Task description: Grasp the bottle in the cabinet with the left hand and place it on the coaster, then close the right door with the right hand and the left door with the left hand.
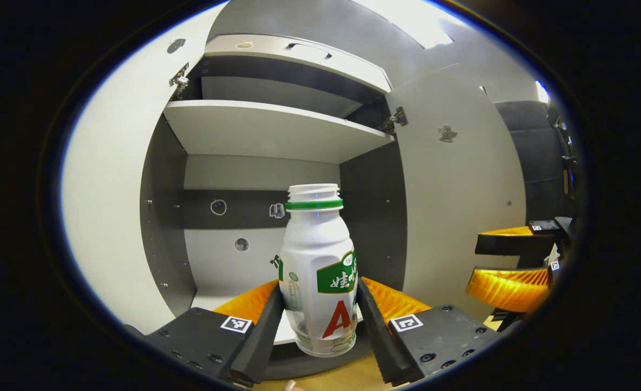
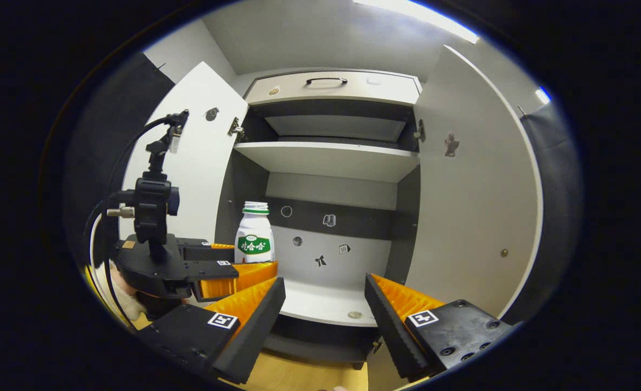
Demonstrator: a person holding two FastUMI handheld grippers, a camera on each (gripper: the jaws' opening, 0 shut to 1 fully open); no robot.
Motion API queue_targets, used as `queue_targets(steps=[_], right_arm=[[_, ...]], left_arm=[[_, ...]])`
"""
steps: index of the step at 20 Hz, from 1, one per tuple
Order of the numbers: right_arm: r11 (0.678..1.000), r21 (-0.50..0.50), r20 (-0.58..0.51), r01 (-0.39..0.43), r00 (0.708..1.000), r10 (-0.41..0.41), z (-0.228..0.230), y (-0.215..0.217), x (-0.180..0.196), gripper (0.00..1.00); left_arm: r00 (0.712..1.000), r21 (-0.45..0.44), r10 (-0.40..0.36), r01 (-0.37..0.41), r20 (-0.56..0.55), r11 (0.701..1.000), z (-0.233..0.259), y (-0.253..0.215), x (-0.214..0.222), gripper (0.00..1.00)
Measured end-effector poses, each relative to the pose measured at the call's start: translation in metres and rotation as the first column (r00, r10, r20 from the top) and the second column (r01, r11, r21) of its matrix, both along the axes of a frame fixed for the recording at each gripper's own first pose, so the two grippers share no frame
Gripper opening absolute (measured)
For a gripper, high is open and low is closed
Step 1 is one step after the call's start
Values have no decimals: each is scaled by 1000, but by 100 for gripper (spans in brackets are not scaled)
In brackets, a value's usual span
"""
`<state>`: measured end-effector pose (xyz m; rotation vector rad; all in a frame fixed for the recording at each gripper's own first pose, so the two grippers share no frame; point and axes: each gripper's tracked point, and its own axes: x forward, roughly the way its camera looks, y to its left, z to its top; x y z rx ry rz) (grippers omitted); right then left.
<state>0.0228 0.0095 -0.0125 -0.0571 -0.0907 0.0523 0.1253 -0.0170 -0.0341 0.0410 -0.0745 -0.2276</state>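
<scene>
We are squeezing the bottle (image 1: 319,271) with our left gripper (image 1: 320,320), both fingers pressing its sides; our right gripper (image 2: 325,307) is hanging wide, holding nothing.

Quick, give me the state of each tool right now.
Left tool: closed on the white plastic bottle with the green neck ring, both fingers against its sides.
Right tool: open, holding nothing.
</scene>
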Motion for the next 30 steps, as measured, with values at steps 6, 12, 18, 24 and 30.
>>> queue_targets(steps=[6,12,18,24,30], right_arm=[[989,-29,1,144,990,-144,-3,-23,-42,98],[983,-3,-1,183,983,-183,-11,-47,-65,97],[994,13,-22,107,994,-107,-35,-64,-75,98],[999,-19,-67,26,997,-28,-89,-70,-90,98],[999,1,-141,-45,989,44,-151,-60,-107,98]], left_arm=[[998,-7,-67,67,-21,998,-34,-20,-52,78],[994,-47,-79,75,-79,996,-90,-41,-89,78],[991,-199,-51,26,-122,980,-152,-66,-122,78],[985,-150,-1,-26,-173,988,-246,-95,-146,78],[979,-155,18,-51,-205,987,-324,-113,-163,78]])
